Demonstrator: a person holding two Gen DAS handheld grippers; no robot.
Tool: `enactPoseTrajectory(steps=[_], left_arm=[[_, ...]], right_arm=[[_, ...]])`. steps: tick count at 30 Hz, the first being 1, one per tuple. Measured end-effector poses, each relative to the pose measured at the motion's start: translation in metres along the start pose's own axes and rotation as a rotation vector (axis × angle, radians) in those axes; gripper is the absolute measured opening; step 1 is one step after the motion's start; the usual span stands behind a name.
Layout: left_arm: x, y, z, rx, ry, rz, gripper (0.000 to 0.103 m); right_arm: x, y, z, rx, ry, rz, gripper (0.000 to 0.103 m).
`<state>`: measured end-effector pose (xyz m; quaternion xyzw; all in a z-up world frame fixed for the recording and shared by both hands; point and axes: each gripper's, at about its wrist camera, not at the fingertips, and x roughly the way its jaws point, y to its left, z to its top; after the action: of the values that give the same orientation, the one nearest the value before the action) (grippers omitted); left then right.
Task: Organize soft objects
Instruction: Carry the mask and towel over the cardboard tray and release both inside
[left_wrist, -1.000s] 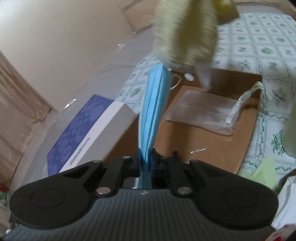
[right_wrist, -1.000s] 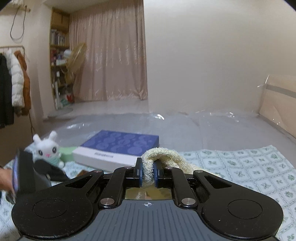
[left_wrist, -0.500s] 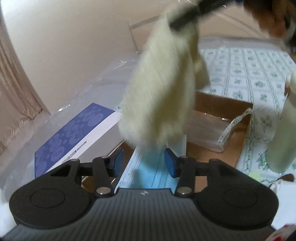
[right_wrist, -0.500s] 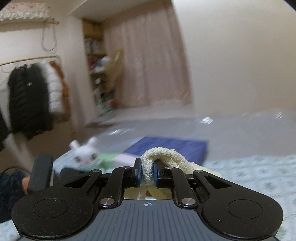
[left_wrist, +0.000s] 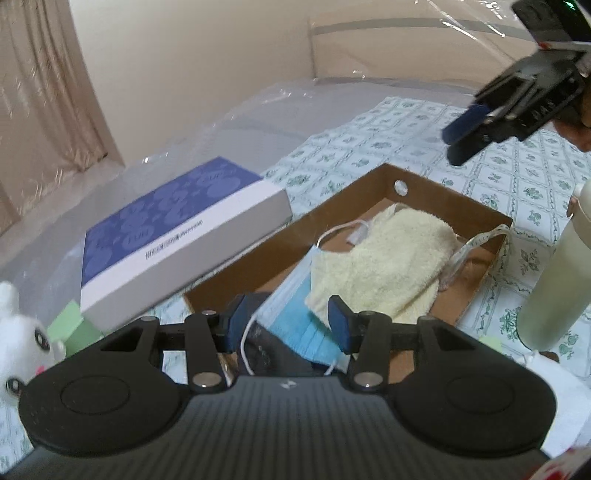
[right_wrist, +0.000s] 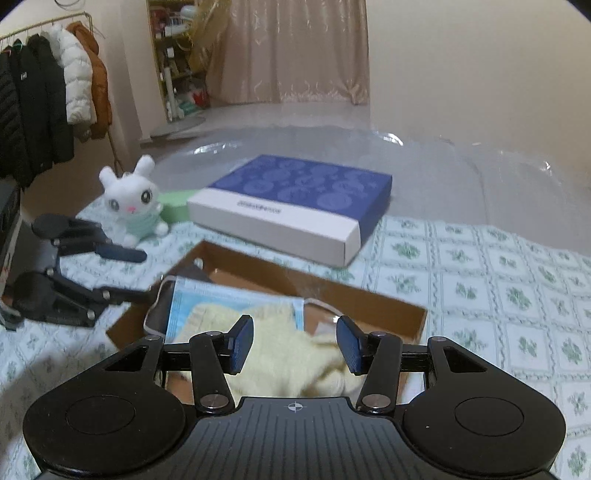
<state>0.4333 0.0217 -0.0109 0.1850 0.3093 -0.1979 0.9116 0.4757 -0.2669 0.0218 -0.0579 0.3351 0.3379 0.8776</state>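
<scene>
Both drops done. Left gripper (left_wrist: 286, 323) jaws now apart, blue mask (left_wrist: 295, 314) released, lying at the near end of the cardboard tray (left_wrist: 354, 188). Right gripper (right_wrist: 293, 345) jaws apart too; yellow towel (left_wrist: 384, 258) now overlaps the mask. Bunny plush (right_wrist: 131, 201) far left, still outside: likely next.

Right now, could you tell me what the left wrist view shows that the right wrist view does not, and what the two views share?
Only the left wrist view shows a pale bottle standing beside the cardboard tray and a measuring tape draped over its edge. Only the right wrist view shows the coat rack and the shelf by the curtain. Both show the cream towel lying on the blue face mask in the tray, the blue box, the white bunny, and both sets of jaws open.
</scene>
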Motion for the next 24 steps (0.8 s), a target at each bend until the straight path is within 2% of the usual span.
enactPoseTrajectory(steps=[5,12,18,24], left_arm=[[-0.023,-0.001,-0.008,-0.046,0.033,-0.002,0.045],[-0.076,-0.003,-0.014,-0.133,0.044,0.031,0.045],[-0.124,0.002,-0.02,-0.273,0.084,0.056,0.045],[-0.181,-0.005,-0.031,-0.333,0.049,0.089,0.045]], right_arm=[[-0.012,0.009,-0.01,0.011,0.009,-0.01,0.05],[-0.054,0.022,-0.014,0.066,-0.071,-0.024,0.05],[-0.1,0.04,-0.026,0.102,-0.133,-0.034,0.05],[-0.135,0.073,-0.047,0.115,-0.175,-0.021,0.051]])
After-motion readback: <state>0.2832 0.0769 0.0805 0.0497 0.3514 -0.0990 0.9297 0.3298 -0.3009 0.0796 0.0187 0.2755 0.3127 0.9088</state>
